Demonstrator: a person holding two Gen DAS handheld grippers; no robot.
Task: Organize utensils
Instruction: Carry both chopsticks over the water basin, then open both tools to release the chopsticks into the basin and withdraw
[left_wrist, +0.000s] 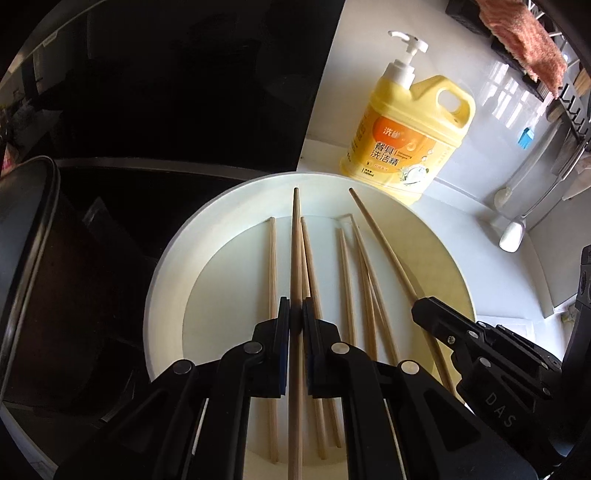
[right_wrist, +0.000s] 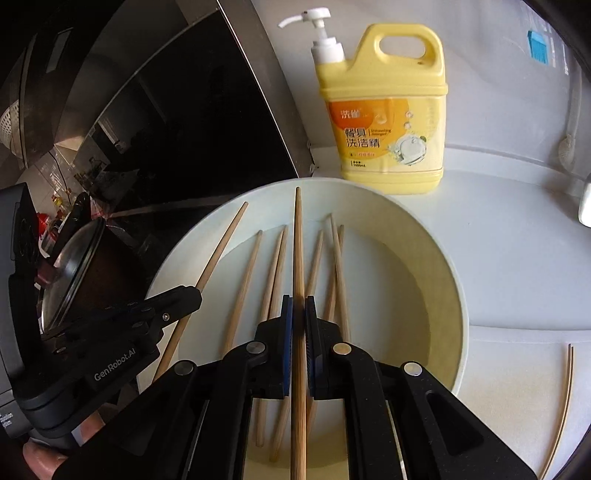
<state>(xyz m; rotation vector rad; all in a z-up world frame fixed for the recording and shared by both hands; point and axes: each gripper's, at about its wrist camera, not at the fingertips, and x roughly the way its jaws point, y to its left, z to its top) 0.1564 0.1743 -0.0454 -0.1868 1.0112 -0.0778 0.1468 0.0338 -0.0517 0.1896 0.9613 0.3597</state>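
Now your left gripper (left_wrist: 296, 317) pinches one chopstick (left_wrist: 295, 236) | your right gripper (right_wrist: 298, 314) pinches another chopstick (right_wrist: 298, 236) | both sticks hang over the white bowl (right_wrist: 424, 214) (more chopsticks (left_wrist: 347, 280) lie inside) | yellow soap bottle (right_wrist: 388, 110) stands behind.

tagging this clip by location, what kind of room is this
Most likely a home kitchen counter. A yellow dish soap bottle with a pump stands on the white counter behind a white bowl of wooden chopsticks, and a dish rack with a cloth sits nearby.
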